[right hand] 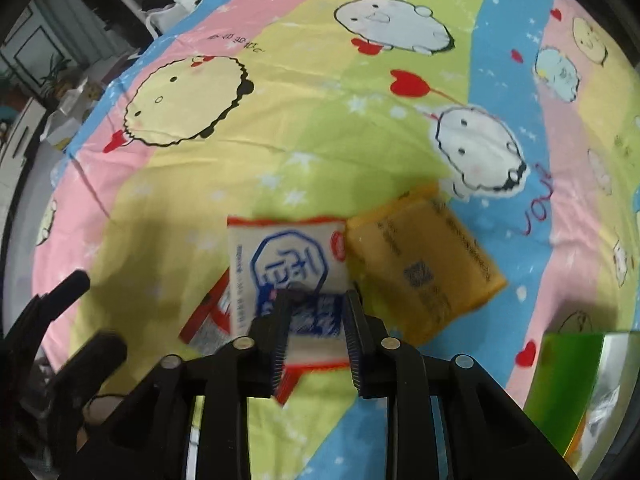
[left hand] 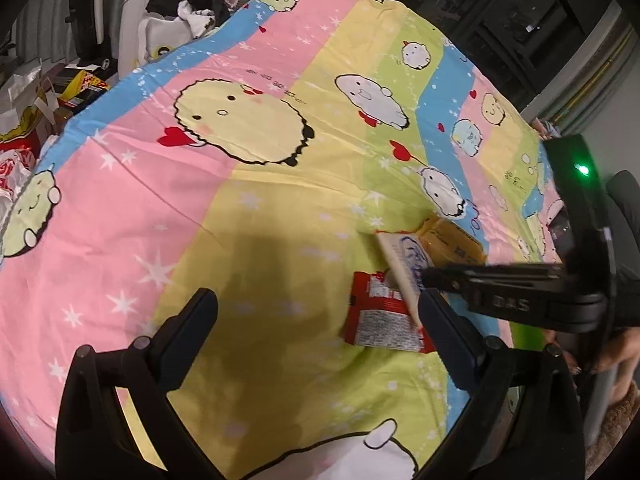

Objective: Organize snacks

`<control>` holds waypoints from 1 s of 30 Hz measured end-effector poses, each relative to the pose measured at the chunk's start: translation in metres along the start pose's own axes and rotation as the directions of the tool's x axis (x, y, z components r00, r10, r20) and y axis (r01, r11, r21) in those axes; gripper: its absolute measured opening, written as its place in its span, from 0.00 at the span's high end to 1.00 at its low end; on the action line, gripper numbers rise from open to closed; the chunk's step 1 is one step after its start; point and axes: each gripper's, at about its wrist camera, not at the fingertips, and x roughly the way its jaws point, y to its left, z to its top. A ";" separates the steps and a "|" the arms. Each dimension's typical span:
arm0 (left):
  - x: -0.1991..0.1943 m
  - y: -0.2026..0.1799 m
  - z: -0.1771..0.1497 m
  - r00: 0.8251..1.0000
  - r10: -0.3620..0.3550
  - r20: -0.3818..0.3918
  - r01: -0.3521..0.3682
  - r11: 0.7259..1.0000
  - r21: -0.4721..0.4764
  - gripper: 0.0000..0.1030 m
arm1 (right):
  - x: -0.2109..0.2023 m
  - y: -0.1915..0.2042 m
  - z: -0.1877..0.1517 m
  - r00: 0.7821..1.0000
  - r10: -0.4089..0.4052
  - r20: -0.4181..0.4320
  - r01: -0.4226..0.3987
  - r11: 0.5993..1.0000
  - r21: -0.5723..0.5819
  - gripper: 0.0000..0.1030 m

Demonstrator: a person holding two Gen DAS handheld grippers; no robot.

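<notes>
My right gripper (right hand: 316,300) is shut on a white snack packet with blue print (right hand: 286,260) and holds it above the bed. In the left wrist view that packet (left hand: 400,264) shows edge-on in the right gripper (left hand: 430,276). Under it lies a red snack packet (left hand: 380,316), also seen in the right wrist view (right hand: 208,316). An orange snack packet (right hand: 424,268) lies just to the right, also in the left wrist view (left hand: 452,244). My left gripper (left hand: 316,304) is open and empty, to the left of the red packet.
The snacks lie on a cartoon-print bedsheet (left hand: 240,208). A green container (right hand: 568,380) is at the right edge. Clutter, bags and boxes (left hand: 60,92) sit beyond the bed's left side, and clothes (left hand: 188,4) are piled at the back.
</notes>
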 end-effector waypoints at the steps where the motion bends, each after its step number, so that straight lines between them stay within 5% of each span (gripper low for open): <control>1: 0.001 0.001 0.000 1.000 0.002 -0.007 -0.002 1.000 -0.005 0.02 | 0.000 -0.002 0.000 0.999 0.034 -0.013 -0.034 0.999 0.020 0.72; 5: 0.004 0.003 0.000 1.000 0.005 -0.027 -0.005 1.000 -0.008 0.02 | 0.001 -0.004 0.001 0.994 0.110 0.009 -0.110 0.992 0.055 0.22; 14: 0.005 0.001 0.000 0.999 0.006 -0.040 -0.006 1.000 0.004 0.02 | 0.032 -0.009 0.010 0.993 0.115 -0.014 -0.113 0.989 0.097 0.22; 19: 0.007 -0.003 -0.003 0.999 0.014 -0.044 -0.013 0.999 0.030 0.02 | 0.033 -0.005 0.003 0.995 0.085 0.047 -0.088 0.994 0.071 0.33; 24: 0.008 -0.008 -0.005 0.999 0.015 -0.044 -0.013 0.999 0.046 0.02 | 0.010 -0.012 -0.024 0.993 0.069 0.097 -0.082 0.988 0.133 0.34; 30: 0.012 -0.019 -0.012 0.999 0.014 -0.047 -0.011 0.997 0.081 0.02 | -0.007 -0.035 -0.082 0.979 0.131 0.154 -0.174 0.933 0.314 0.34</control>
